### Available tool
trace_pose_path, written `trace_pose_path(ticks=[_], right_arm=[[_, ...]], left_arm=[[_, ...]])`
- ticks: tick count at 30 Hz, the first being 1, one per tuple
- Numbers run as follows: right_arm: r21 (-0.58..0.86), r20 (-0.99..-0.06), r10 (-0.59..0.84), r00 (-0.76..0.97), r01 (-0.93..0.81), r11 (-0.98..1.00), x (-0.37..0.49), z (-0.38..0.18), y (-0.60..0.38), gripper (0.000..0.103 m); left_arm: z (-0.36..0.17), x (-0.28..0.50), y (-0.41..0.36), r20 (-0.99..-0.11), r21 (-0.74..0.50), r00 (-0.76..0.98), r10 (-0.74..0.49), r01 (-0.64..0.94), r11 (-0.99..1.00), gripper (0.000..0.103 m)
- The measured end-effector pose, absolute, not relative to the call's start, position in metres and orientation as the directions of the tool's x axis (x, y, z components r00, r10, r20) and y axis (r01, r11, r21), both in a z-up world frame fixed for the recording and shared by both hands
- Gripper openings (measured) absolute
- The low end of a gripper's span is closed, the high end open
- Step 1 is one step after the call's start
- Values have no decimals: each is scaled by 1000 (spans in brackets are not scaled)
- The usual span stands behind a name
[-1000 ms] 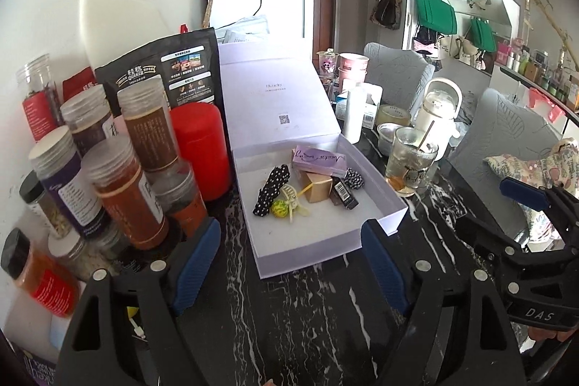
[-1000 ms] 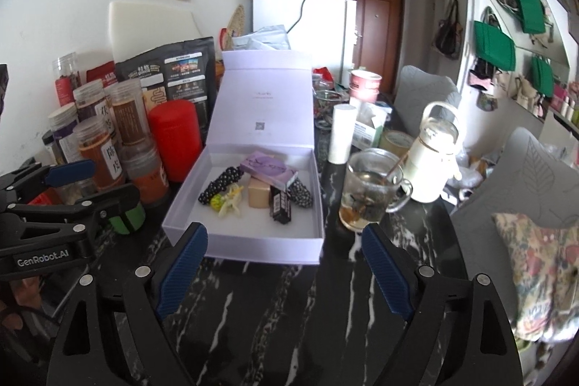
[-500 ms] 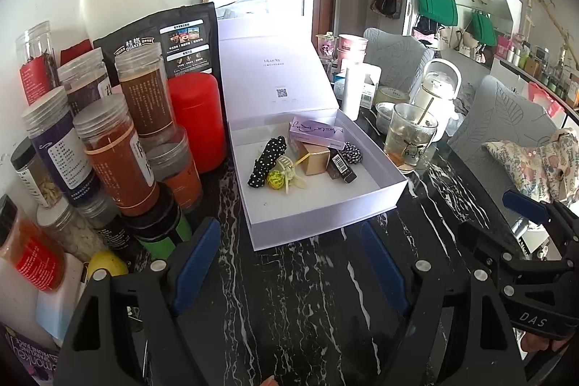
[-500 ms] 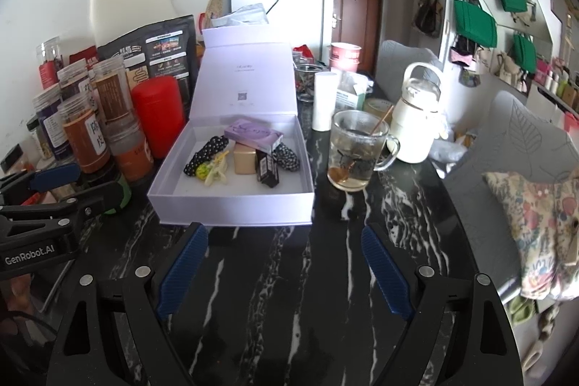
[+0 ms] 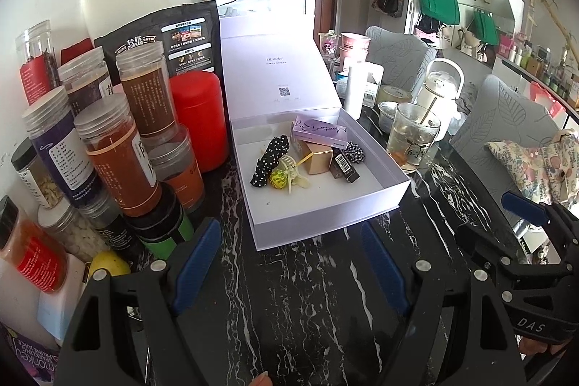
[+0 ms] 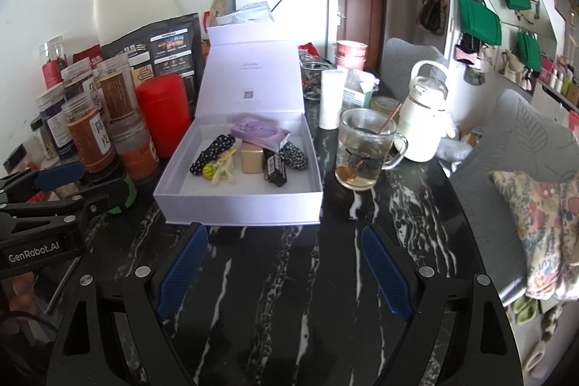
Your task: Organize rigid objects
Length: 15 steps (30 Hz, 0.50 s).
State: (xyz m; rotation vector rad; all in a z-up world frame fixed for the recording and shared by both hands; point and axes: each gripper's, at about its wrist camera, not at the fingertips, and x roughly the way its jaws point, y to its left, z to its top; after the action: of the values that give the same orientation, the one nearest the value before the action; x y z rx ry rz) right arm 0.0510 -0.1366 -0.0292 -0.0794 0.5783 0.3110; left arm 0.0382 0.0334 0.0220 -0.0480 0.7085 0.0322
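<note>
1. In front of the white box (image 6: 239,205), closest to the cameras, both grippers hover over the black marble table (image 6: 275,306). The left gripper (image 5: 289,263) has its jaws released and wide apart, with only bare tabletop between the blue pads. The right gripper (image 6: 284,272) is also released, and nothing is between its pads.
2. To the left of the box in the right wrist view, the left gripper shows again as a black frame with one blue pad, in front of the jars.
3. Inside the box, the task's things lie together near its far wall: a black dotted hair tie (image 5: 269,161), a yellow hair clip (image 5: 286,174), a gold small carton (image 5: 316,160), a dark lipstick carton (image 5: 345,165) and a second dotted hair tie (image 5: 354,152). A purple flat carton (image 5: 320,132) rests on top of the gold one, tilted.
4. Left of the box, a red canister (image 5: 199,118) stands just beside its wall, and a group of clear spice jars (image 5: 115,154) stands further left, some stacked on others.
5. Right of the box, a glass mug (image 6: 362,151) with a stick in it stands near the wall, apart from it.
6. Behind the box, its lid (image 6: 249,78) stands open and upright. A black oat bag (image 5: 170,42) leans left of the lid, and a white jug (image 6: 425,118) stands behind the mug.
</note>
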Motion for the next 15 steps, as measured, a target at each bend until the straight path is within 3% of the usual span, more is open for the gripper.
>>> trace_pose_path(ticks=[15], right_arm=[[5,-561,261,786,-312,950,50,-33,-134,88]], left_arm=[[21,35,32,-658,-39,753,0,-34,999,80]])
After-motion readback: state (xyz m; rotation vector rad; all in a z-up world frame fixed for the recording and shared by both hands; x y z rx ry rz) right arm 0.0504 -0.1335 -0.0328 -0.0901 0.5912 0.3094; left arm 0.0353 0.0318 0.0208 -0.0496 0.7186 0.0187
